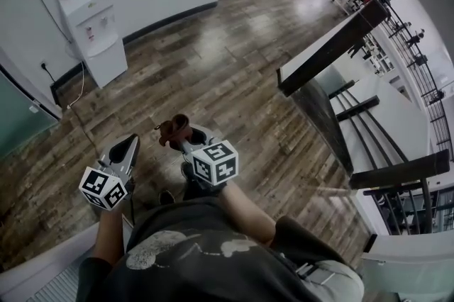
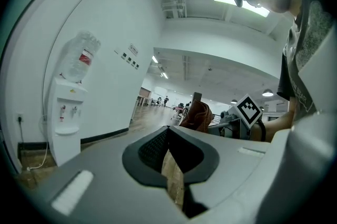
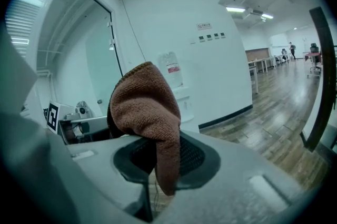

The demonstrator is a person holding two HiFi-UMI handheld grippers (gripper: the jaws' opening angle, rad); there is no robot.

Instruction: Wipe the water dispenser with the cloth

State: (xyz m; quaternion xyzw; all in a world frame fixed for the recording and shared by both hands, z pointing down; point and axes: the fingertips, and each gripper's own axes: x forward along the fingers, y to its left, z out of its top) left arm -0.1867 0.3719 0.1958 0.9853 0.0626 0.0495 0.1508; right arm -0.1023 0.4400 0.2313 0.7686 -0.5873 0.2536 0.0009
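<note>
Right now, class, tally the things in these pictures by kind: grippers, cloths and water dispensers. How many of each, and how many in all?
Grippers: 2, the left gripper and the right gripper
Cloth: 1, brown, held in the right gripper's jaws
Water dispenser: 1, white, by the wall
Total: 4

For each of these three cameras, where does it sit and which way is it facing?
Head view: on the person's head, facing down at the wood floor; shows torso, forearms, left gripper, right gripper clamping the cloth.
Left gripper view: on the left gripper, facing the water dispenser and white wall; shows its shut jaws, the person's torso.
Right gripper view: on the right gripper, facing the same wall; cloth hangs in its jaws.
Shared: all three show the dispenser and cloth.
</note>
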